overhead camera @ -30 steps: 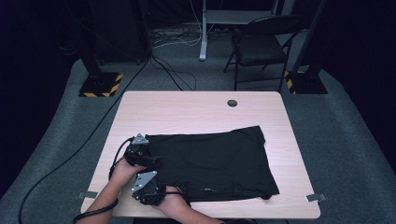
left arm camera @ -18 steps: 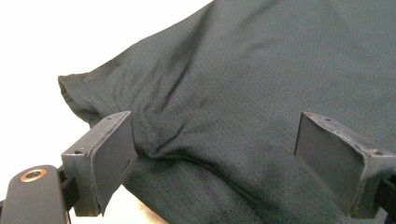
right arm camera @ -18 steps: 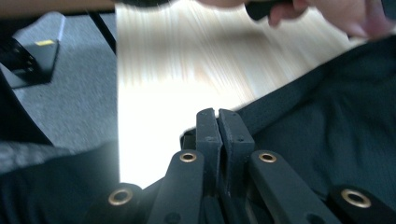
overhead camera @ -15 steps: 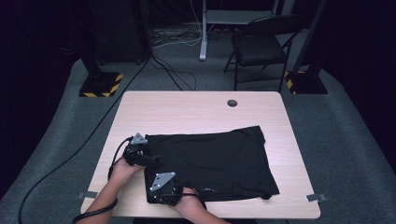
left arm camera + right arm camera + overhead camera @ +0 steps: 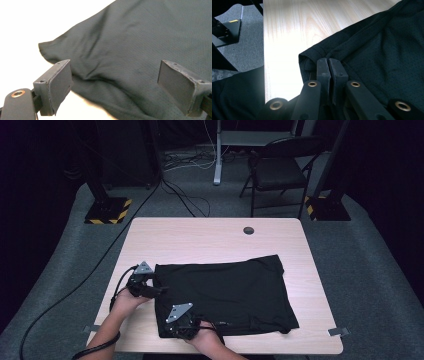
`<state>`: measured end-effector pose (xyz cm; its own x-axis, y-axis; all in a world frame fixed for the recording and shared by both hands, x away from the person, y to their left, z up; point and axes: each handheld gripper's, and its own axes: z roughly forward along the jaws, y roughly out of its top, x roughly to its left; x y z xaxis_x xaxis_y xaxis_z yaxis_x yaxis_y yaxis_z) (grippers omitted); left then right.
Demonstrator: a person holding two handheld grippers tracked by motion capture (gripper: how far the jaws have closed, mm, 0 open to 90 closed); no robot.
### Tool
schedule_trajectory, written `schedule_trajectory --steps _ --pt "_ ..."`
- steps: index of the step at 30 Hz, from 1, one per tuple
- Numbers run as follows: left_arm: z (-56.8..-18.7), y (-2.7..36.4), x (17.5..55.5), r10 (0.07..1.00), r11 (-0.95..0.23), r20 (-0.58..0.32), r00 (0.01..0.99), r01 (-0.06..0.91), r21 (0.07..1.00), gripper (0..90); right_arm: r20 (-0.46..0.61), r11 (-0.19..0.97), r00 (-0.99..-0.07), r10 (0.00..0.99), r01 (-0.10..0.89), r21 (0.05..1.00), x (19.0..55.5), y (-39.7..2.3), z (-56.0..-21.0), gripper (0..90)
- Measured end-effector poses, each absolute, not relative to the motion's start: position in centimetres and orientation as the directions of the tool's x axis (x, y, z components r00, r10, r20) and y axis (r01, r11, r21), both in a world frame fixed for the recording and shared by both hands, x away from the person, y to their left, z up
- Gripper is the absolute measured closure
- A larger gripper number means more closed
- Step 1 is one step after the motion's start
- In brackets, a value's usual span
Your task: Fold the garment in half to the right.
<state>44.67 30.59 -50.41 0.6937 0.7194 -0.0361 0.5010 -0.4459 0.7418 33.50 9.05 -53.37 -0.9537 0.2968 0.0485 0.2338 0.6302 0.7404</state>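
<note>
I see a black mesh-knit garment (image 5: pixel 225 297) lying flat on the pale wood-grain table (image 5: pixel 210 240), toward the near right part of the top, with its near edge close to the table's front edge. The fabric is mostly smooth, with a few soft creases running in from its left edge in the left gripper view (image 5: pixel 125 50).

Left gripper (image 5: pixel 159 291): at the garment's left edge, about mid-height of the cloth in the high view. Jaws stand wide apart. From its own camera the two grey pads (image 5: pixel 58 85) straddle the cloth edge with the fabric lying low between them, and neither pad presses on it (left pad sits over bare table at the hem, right pad over the cloth).

Right gripper (image 5: pixel 172 332): at the garment's near left corner, close to the table's front edge. Jaws are brought together. In its own view (image 5: pixel 329 65) the two pads meet right at a folded-over bit of the hem (image 5: pixel 308 61), so I read it as pinching that corner; the fold bunches up just left of the tips.

Both hands come in from the bottom of the high view, left hand (image 5: pixel 127 301) on bare wood beside the cloth, right hand (image 5: pixel 207 340) over the garment's near edge.

A small dark round grommet (image 5: pixel 248 230) sits in the table near its far edge, well apart from the garment.
</note>
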Motion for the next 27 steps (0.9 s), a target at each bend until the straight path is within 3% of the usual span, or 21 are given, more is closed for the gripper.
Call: schedule_trajectory --steps 4,9,20,27 --pt "-50.2 31.0 44.9 0.731 -0.42 -0.067 0.679 0.526 0.739 11.9 0.057 0.627 -0.954 0.296 0.239 0.742 33.6 9.1 -53.4 86.7" --pt "-50.0 30.2 44.0 0.692 -0.516 -0.006 0.722 0.501 0.695 12.3 0.071 0.625 -0.952 0.298 0.25 0.739 33.8 9.0 -53.4 83.3" --pt "-50.3 31.3 42.1 0.679 -0.535 0.004 0.735 0.491 0.687 12.2 0.076 0.623 -0.951 0.299 0.255 0.739 33.7 9.0 -53.4 80.5" --pt "-50.6 31.4 41.5 0.68 -0.537 0.018 0.733 0.481 0.693 12.3 0.057 0.63 -0.947 0.315 0.254 0.734 33.7 8.9 -52.8 65.2"
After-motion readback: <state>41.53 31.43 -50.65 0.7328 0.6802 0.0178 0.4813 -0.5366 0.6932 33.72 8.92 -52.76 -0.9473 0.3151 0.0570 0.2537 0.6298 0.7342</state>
